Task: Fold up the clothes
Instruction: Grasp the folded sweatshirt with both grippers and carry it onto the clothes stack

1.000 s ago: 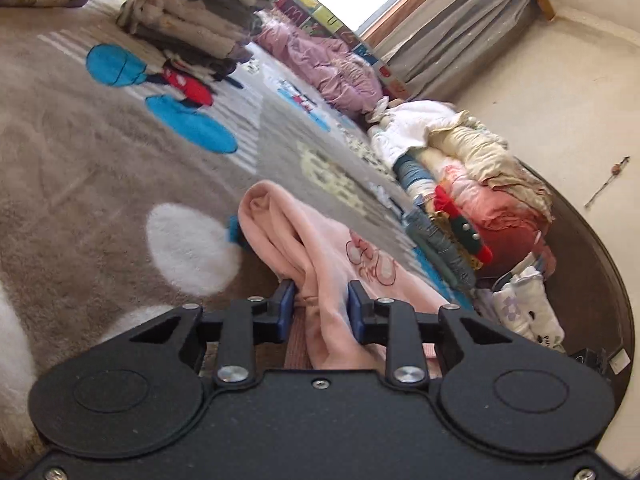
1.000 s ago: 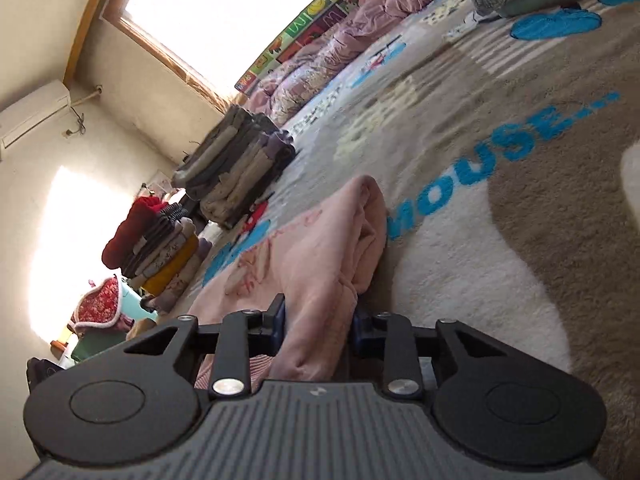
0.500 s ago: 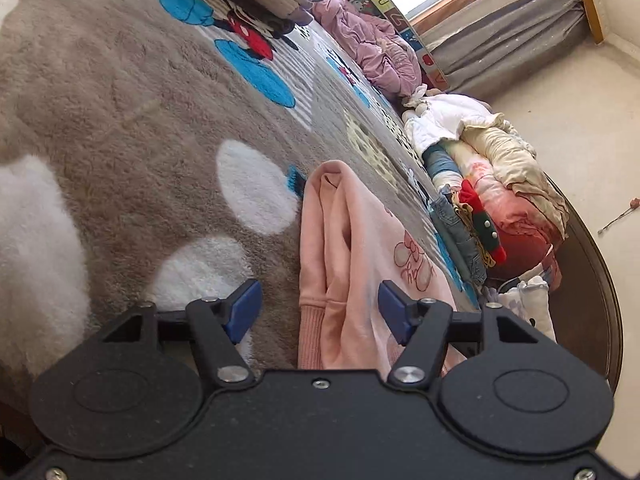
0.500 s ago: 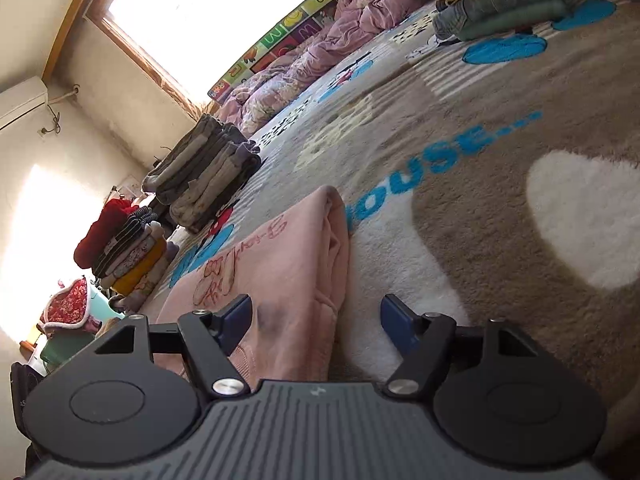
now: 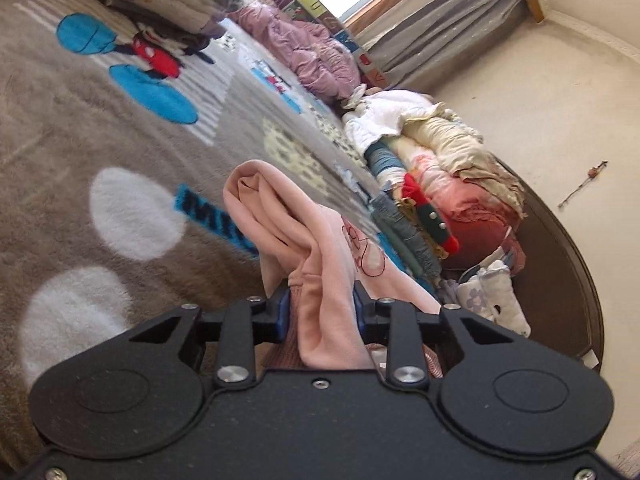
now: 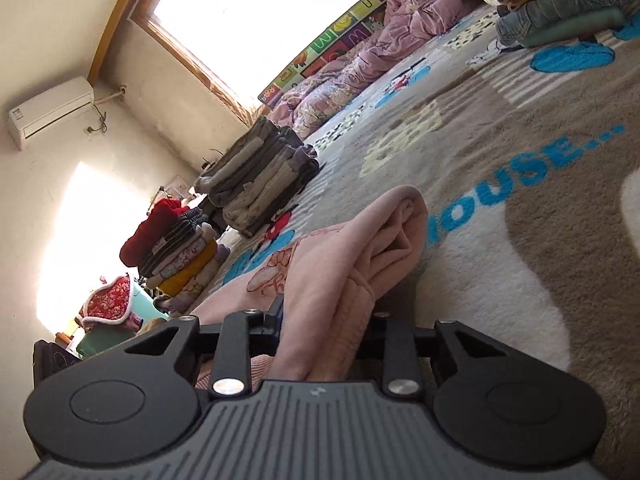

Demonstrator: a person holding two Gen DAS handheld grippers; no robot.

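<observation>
I have both tongs closing on the same pink garment [image 5: 320,272]: the left gripper [image 5: 320,312] has its blue pads against a bunched edge of the fabric, and the right gripper [image 6: 326,320] is pinching the ribbed hem end, so each is grasping cloth, not standing released. From the left wrist view the garment rises out of the jaws in a loose roll and drapes off to the right, with a small printed figure showing on its face; from the right wrist view the same roll lies just ahead of the fingers and the rest spreads away to the left, flat on the carpet [image 6: 500,280]. I cannot tell how many layers are already doubled over, since the near part is hidden under the gripper bodies. The garment sits on the near part of the carpet, well apart from everything else. Farther out on the left, neat folded stacks [image 6: 260,180] stand on the carpet, and a smaller stack with a red piece on top [image 6: 172,240] is nearer the wall. On the far right a rumpled heap of clothes [image 5: 440,184] waits unfolded. So I judge the job partly done: several stacks finished, this pink piece mid-fold, and that heap left.
</observation>
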